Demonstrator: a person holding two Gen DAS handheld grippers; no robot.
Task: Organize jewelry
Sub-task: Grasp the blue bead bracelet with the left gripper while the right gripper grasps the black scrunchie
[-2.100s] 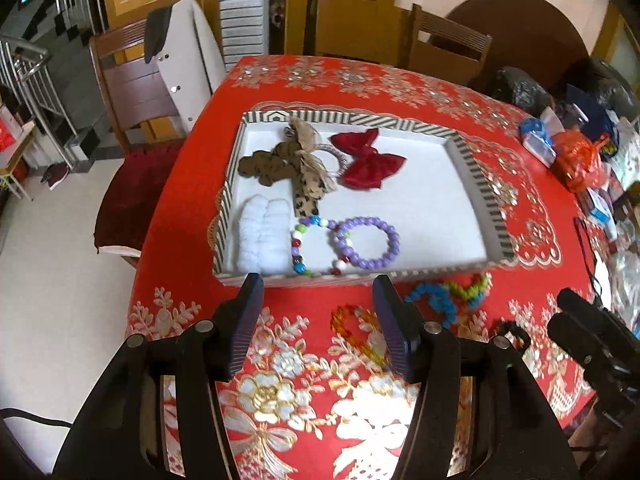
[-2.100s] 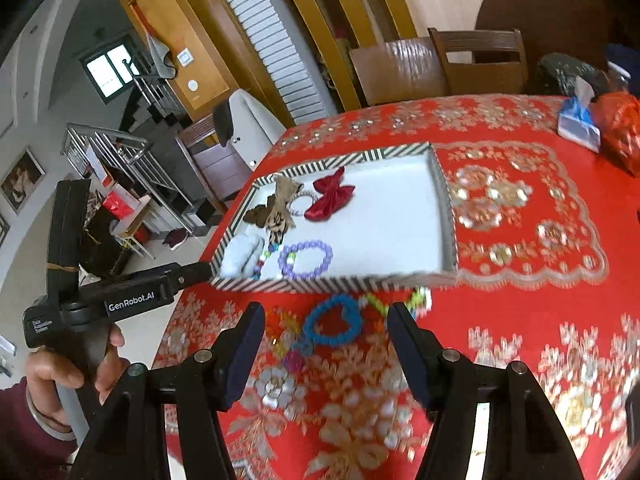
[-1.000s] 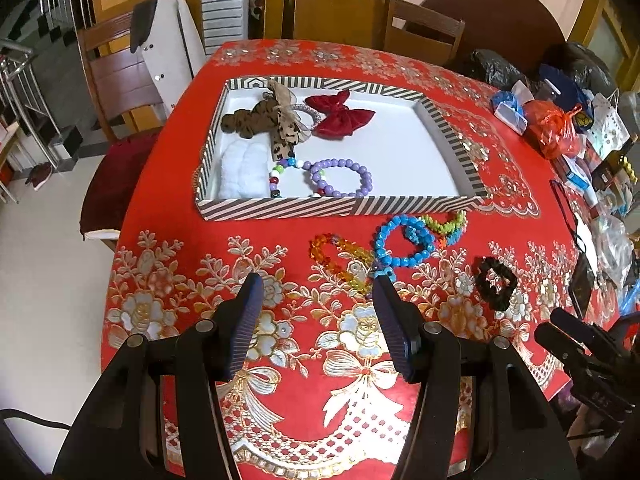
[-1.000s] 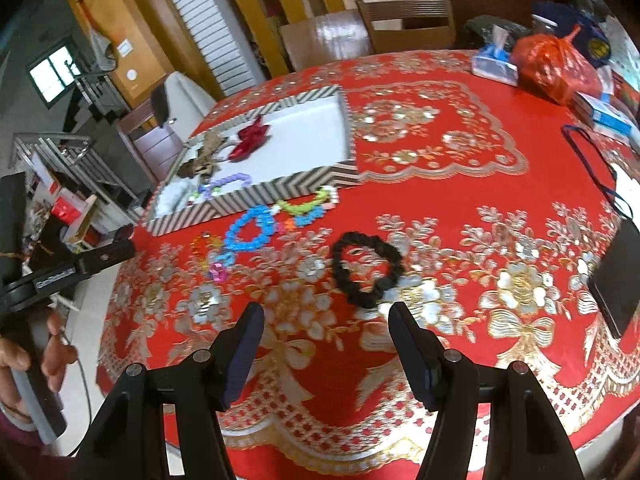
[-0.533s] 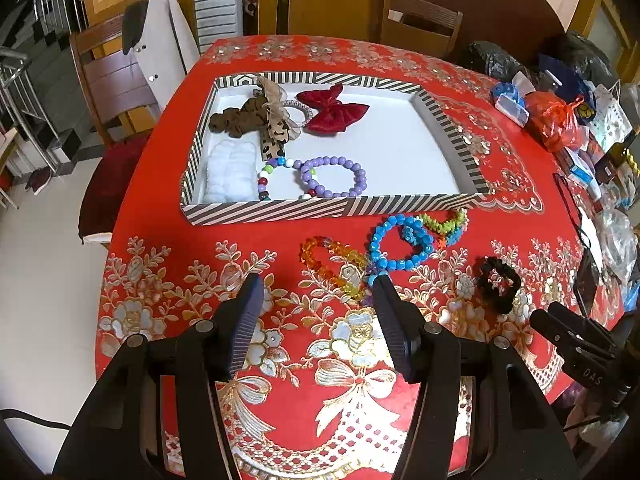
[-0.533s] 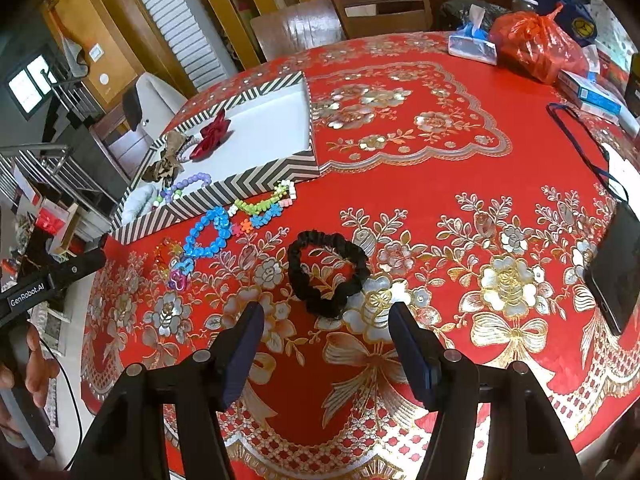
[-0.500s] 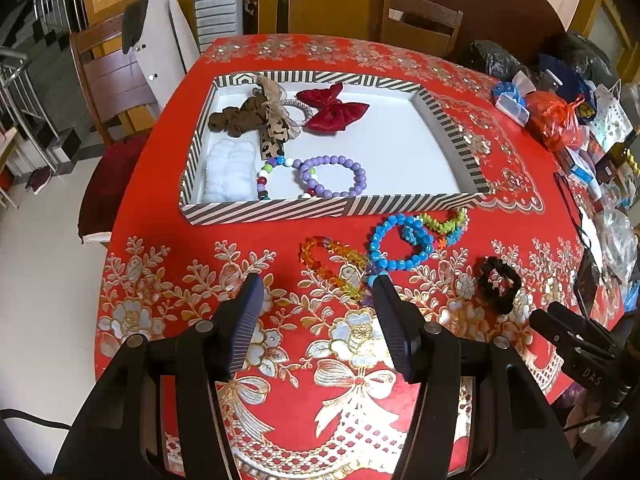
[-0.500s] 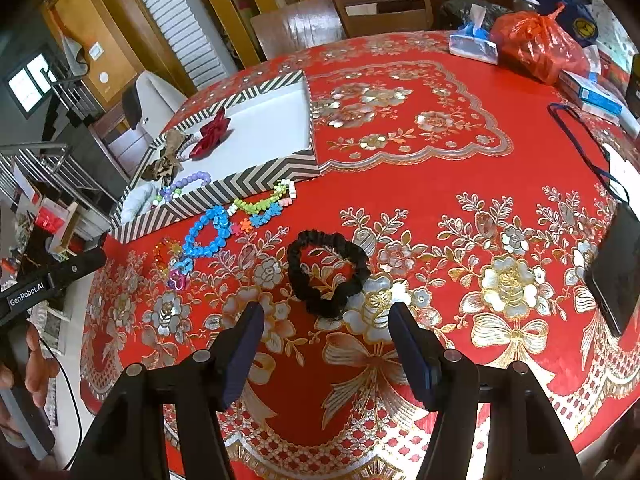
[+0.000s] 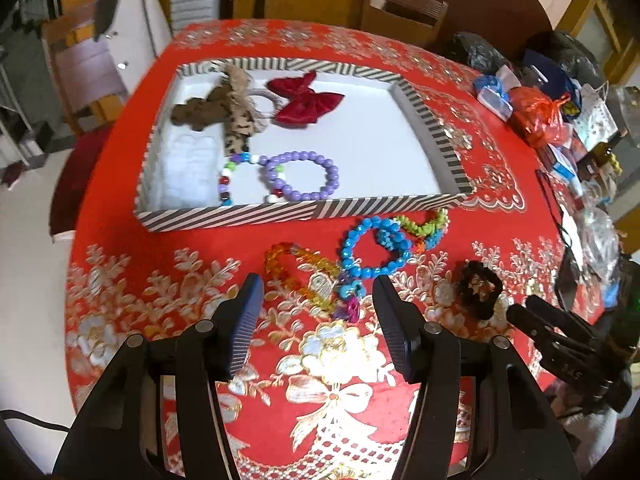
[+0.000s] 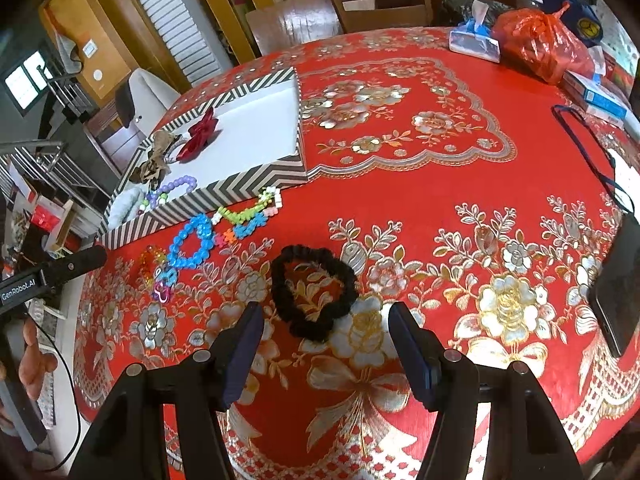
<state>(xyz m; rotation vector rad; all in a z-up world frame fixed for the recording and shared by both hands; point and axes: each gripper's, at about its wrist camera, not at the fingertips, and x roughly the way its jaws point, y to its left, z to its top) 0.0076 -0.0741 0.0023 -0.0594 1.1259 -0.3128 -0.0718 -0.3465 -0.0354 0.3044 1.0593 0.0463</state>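
Left tongs (image 9: 316, 296) hover wide open and empty over the amber bracelet (image 9: 298, 270); right tongs (image 10: 326, 326), equally wide, frame the black scrunchie (image 10: 314, 292) on the worktop (image 10: 440, 208), tray (image 9: 240, 216) beyond

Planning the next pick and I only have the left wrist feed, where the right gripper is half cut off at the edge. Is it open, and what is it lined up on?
Observer: The right gripper is open and grips nothing. The black scrunchie lies flat on the red tablecloth, in line with the gap between the fingers.
Operator: I see a dark sliver at my far right. What is it?
Observer: It's a flat dark slab, like a phone, lying at the table's right edge. It is well apart from the scrunchie.
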